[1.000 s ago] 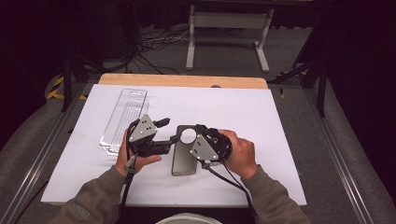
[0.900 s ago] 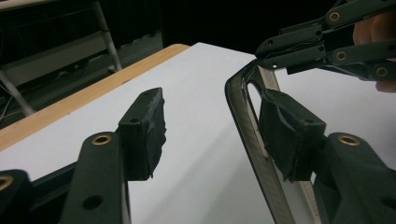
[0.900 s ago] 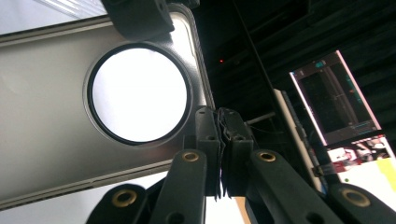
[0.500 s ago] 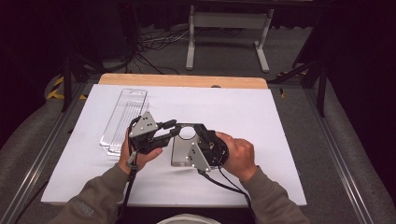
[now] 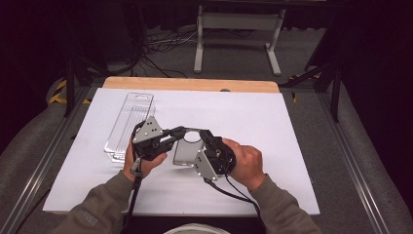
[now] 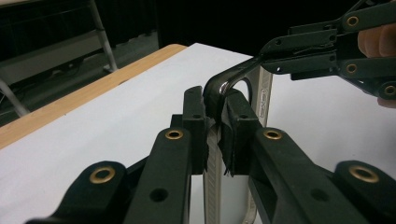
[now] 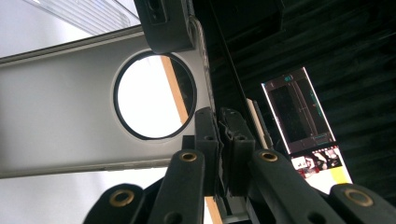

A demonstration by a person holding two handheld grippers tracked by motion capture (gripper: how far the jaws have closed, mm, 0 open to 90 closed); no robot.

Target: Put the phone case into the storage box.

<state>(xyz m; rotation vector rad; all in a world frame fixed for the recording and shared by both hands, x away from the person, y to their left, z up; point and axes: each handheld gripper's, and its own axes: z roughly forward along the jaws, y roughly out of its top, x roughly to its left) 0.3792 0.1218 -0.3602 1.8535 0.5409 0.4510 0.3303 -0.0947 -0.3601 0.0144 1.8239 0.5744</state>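
A grey phone case (image 5: 184, 152) with a round hole (image 7: 153, 95) is held between both grippers, just above the white table top (image 5: 272, 126). My left gripper (image 5: 181, 132) has just been closing and is now shut on one edge of the case, near its holed end; in the left gripper view the pads (image 6: 236, 128) pinch the thin rim (image 6: 213, 182). My right gripper (image 5: 203, 135) is shut on the case's edge beside the hole, and its jaws (image 7: 221, 122) stand tightly together on that rim. One left finger (image 7: 168, 25) shows above the hole.
A clear plastic package (image 5: 129, 124) lies on the table's left side, close to my left hand. A wooden strip (image 5: 190, 84) runs along the far edge. A metal stand (image 5: 238, 29) and cables are on the floor beyond. A lit screen (image 7: 299, 109) glows in the dark.
The left gripper's jaws have closed onto the case's edge. The case, flat on the table a second ago, is now tilted up between the two grippers. Both hands stayed almost in place.
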